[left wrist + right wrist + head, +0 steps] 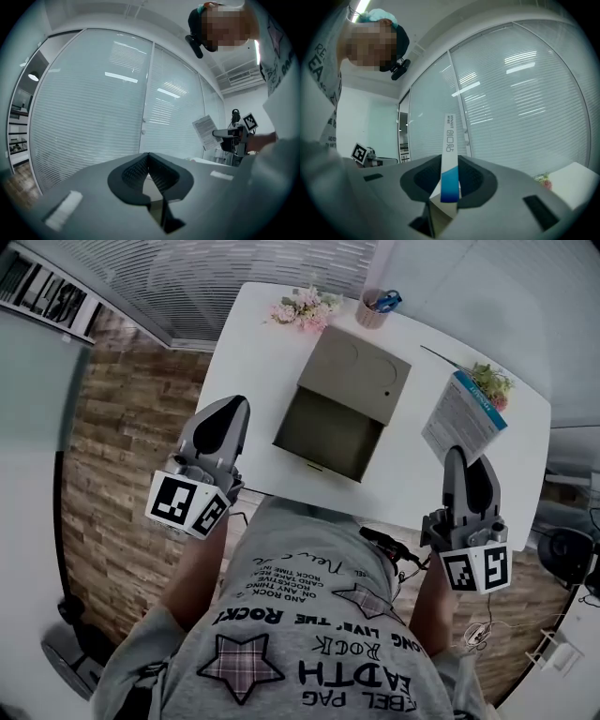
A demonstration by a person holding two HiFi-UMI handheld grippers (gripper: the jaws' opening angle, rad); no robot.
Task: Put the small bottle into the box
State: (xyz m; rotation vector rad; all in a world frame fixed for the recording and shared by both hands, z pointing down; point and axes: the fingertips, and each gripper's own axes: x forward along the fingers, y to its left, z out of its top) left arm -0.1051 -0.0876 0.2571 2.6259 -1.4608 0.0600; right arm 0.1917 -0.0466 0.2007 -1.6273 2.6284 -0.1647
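1. Your right tongs (458,456) stand part open, clamped on a flat white-and-blue cardboard carton (463,414). They pinch its broad faces near one end, over the right side of the white bench (251,357).
2. Your left tongs (231,410) are fully closed on nothing, at the bench's left edge.
3. No small bottle shows in any view, and whether the carton holds one can't be told.
4. The open olive-grey box (330,432) sits mid-bench, empty, with its lid (361,371) folded back.
5. The thin card looks light but crushable and likely to pivot, so press its broad faces gently.
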